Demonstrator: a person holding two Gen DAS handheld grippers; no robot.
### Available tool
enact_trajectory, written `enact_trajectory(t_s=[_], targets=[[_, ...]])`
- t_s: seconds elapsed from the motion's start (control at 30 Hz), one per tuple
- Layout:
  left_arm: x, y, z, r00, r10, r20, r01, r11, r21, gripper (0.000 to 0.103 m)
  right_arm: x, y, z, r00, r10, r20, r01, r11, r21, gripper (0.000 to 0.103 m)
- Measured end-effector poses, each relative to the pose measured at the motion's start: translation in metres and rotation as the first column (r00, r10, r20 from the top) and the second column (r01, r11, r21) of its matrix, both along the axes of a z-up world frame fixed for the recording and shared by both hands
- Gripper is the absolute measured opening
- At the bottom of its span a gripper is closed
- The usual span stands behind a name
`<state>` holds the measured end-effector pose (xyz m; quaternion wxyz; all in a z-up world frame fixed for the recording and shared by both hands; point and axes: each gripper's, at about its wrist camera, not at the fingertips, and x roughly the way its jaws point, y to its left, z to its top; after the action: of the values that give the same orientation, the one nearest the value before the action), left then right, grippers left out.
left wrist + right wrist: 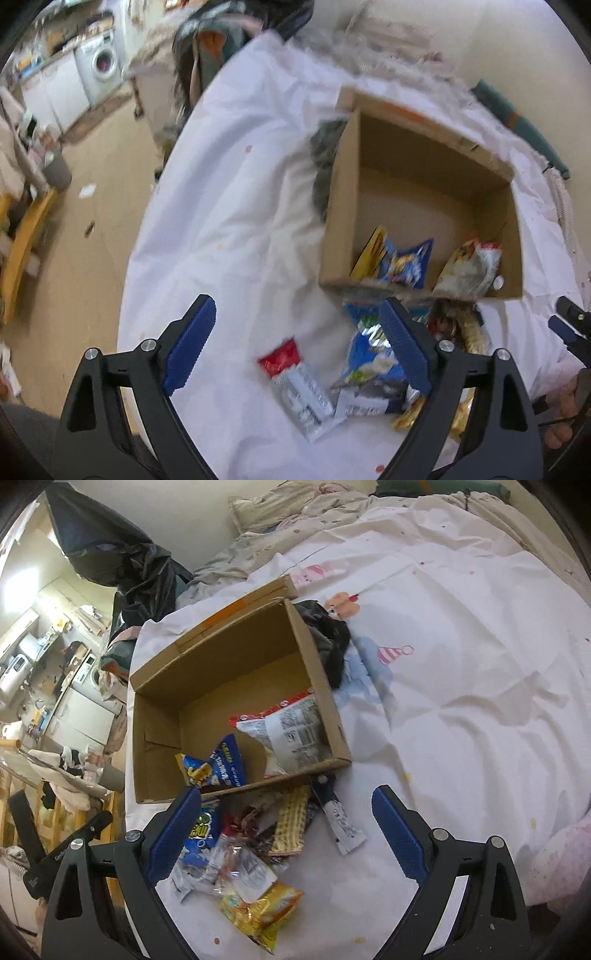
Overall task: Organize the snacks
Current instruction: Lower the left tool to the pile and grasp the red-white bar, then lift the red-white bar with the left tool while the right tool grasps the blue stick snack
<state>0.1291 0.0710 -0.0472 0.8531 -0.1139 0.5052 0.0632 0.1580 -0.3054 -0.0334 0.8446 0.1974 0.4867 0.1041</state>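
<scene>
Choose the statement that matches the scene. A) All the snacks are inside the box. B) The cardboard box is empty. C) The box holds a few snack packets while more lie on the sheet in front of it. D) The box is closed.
C: the open cardboard box holds a blue packet and a white packet, while a yellow packet and others lie outside on the sheet.

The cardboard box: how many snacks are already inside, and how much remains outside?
Done: the cardboard box holds a blue-yellow packet and a white-red packet. In hand: nothing; the left claw and right claw are open above the pile. Left: the snack pile on the white sheet, including a yellow packet.
</scene>
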Motion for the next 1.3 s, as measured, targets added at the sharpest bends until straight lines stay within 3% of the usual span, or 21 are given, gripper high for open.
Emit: enact_trajectory(t_s=[0.1, 0.2, 0.27, 0.37, 0.73, 0.83, 0.9, 1.13, 1.3], targets=[[-0.002, 0.005, -0.025, 0.994, 0.048, -0.101, -0.051, 0.998, -0.032, 0.078, -0.004, -0.004, -0.001, 1.0, -0.006, 0.001, 0.006, 1.0, -0.024, 0.096], [-0.003, 0.01, -0.058, 0.968, 0.088, -0.234, -0.115, 0.988, -0.103, 0.065, -0.006, -0.009, -0.004, 1.0, -0.018, -0.013, 0.018, 1.0, -0.021, 0.096], [-0.006, 0.011, -0.078, 0.948, 0.094, -0.303, -0.142, 0.98, -0.141, 0.047, -0.007, -0.01, -0.004, 1.0, -0.021, -0.013, 0.02, 0.999, -0.025, 0.096], [-0.006, 0.006, -0.101, 0.919, 0.085, -0.384, -0.147, 0.98, -0.134, 0.044, -0.006, -0.006, -0.004, 1.0, -0.013, -0.011, 0.013, 0.999, -0.045, 0.096], [-0.002, -0.018, -0.116, 0.913, 0.024, -0.406, -0.063, 0.995, -0.083, 0.043, -0.004, 0.01, -0.002, 1.0, 0.03, 0.009, -0.03, 0.997, -0.071, 0.096], [0.001, -0.019, -0.117, 0.904, 0.014, -0.428, -0.053, 0.995, -0.08, 0.029, -0.001, 0.011, -0.006, 1.0, 0.031, -0.006, -0.031, 0.997, -0.076, 0.096], [0.003, -0.022, -0.114, 0.902, -0.005, -0.432, -0.035, 0.996, -0.085, 0.026, 0.001, 0.011, -0.009, 0.999, 0.026, -0.018, -0.028, 0.996, -0.08, 0.096], [0.009, -0.031, -0.075, 0.943, -0.021, -0.332, 0.022, 1.0, -0.001, 0.026, 0.002, 0.009, -0.013, 0.999, 0.022, -0.041, -0.026, 0.995, -0.094, 0.096], [0.006, -0.02, -0.048, 0.967, 0.014, -0.255, -0.018, 1.0, -0.016, 0.026, 0.006, -0.005, -0.026, 0.993, -0.028, -0.112, 0.017, 0.995, -0.098, 0.096]])
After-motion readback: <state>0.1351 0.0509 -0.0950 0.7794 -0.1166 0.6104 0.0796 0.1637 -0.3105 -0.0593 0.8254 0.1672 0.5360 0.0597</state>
